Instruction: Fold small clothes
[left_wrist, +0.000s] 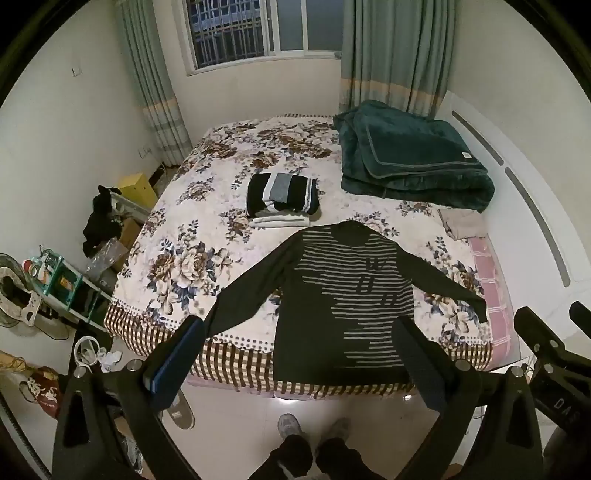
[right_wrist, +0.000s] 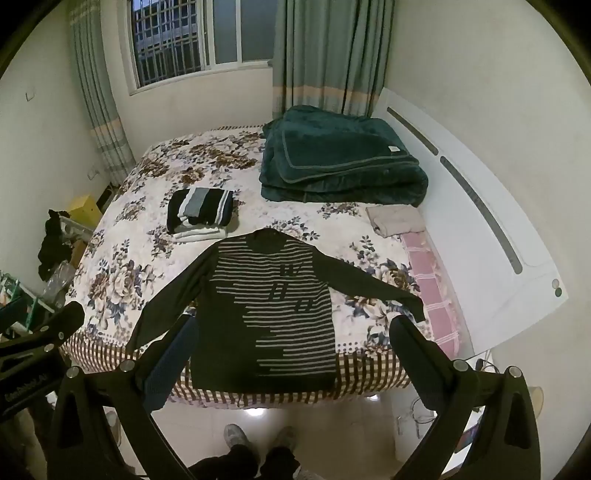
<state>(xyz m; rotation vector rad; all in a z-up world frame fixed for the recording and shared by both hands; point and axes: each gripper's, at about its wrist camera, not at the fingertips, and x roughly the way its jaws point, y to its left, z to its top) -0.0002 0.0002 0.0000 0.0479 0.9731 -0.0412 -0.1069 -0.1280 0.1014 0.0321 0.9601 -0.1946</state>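
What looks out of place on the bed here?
Little. The striped shirt lies flat, sleeves spread, but its hem hangs over the bed's near edge. Both grippers, left and right, are open above it.

Dim, yellowish indoor light fills both wrist views, with the window (left_wrist: 255, 29) showing only a dull blue-grey behind its bars, and a bright glare patch bounces off the glossy floor (left_wrist: 280, 398) just below the bed edge. Heavy fisheye bending curves the white headboard (right_wrist: 472, 206) and the curtains (right_wrist: 325, 55), black vignette eats the corners, and the whole picture is soft and grainy, the dark shirt (right_wrist: 273, 314) losing detail in shadow
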